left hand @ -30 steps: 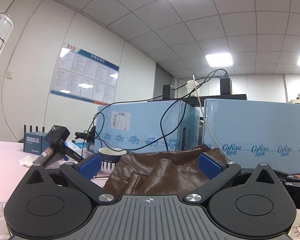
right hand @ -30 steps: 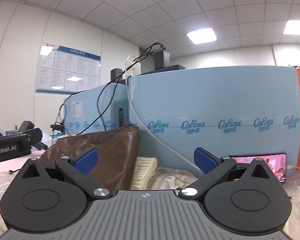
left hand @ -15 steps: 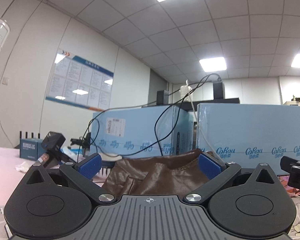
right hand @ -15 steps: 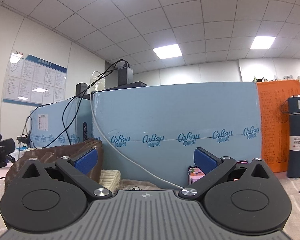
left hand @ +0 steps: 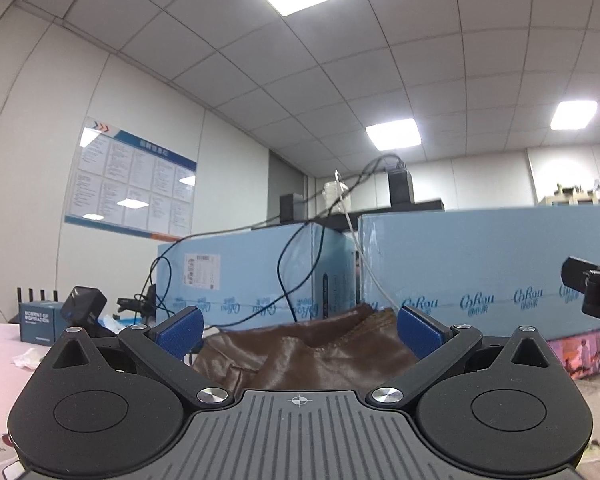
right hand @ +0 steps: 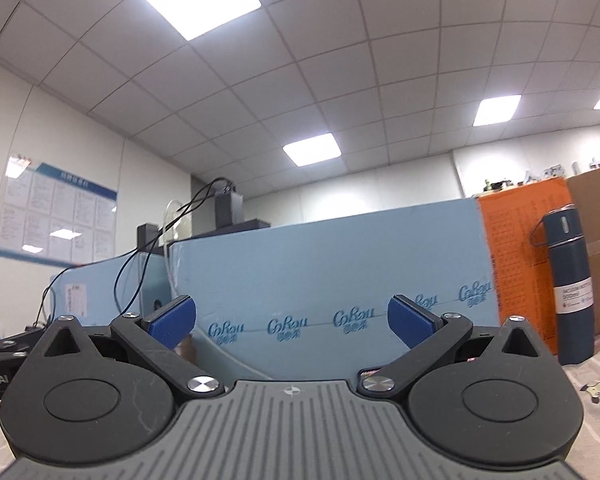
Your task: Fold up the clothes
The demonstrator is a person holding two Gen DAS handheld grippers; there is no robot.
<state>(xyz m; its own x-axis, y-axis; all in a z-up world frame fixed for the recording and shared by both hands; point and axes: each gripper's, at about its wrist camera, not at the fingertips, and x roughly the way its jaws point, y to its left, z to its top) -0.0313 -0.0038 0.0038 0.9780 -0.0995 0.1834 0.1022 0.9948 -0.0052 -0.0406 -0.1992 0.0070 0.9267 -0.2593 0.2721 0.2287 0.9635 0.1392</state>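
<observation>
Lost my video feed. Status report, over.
Left gripper open, empty. Right gripper open, empty. Brown jacket heaped ahead of left gripper. Blue boxes close behind.

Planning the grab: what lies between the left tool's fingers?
In the left wrist view, the brown jacket lies between the open left tool's fingers.

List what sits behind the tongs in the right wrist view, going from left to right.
Wall poster → black cables → light blue box → orange board → dark blue flask → cardboard box. The right tongs stand open in front, holding nothing.
</observation>
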